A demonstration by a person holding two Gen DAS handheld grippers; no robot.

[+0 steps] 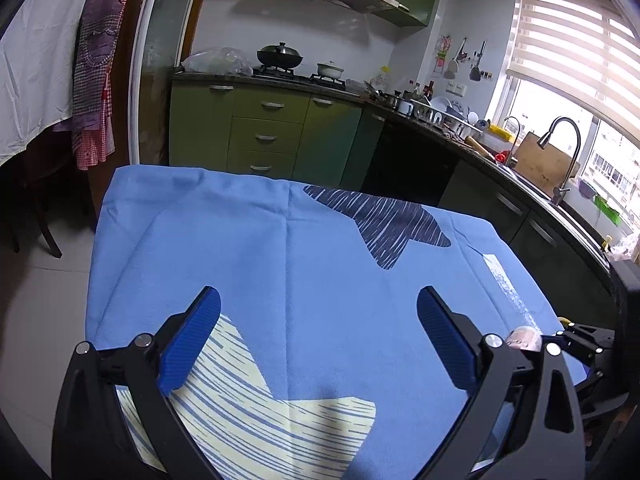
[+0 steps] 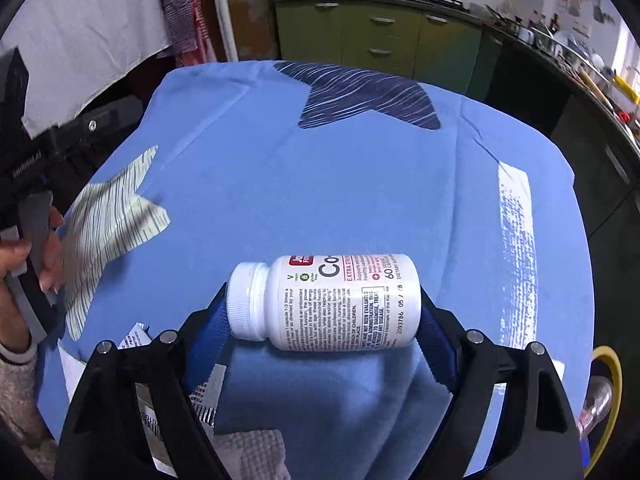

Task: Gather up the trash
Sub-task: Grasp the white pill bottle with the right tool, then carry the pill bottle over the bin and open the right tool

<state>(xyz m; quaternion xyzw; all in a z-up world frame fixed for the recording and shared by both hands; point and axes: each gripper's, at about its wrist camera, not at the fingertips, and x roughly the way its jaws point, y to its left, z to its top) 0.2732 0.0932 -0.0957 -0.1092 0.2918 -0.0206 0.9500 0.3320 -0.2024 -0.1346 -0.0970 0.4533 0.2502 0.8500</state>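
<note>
A white pill bottle (image 2: 332, 304) with a white cap lies sideways between the blue fingers of my right gripper (image 2: 324, 312), which is shut on it, cap end against the left finger, just above the blue tablecloth (image 2: 320, 184). My left gripper (image 1: 318, 340) is open and empty over the blue tablecloth (image 1: 288, 240). Printed paper and foil scraps (image 2: 204, 392) and a white paper towel (image 2: 252, 452) lie under the right gripper at the near edge. The left gripper's body (image 2: 44, 168) and the hand holding it show at the left of the right wrist view.
The table stands in a kitchen. Green cabinets and a stove (image 1: 280, 76) are behind it, a dark counter with a sink and tap (image 1: 560, 152) to the right. A yellow-rimmed container (image 2: 608, 384) is by the table's right edge. Chairs and hanging cloth (image 1: 96, 80) are at left.
</note>
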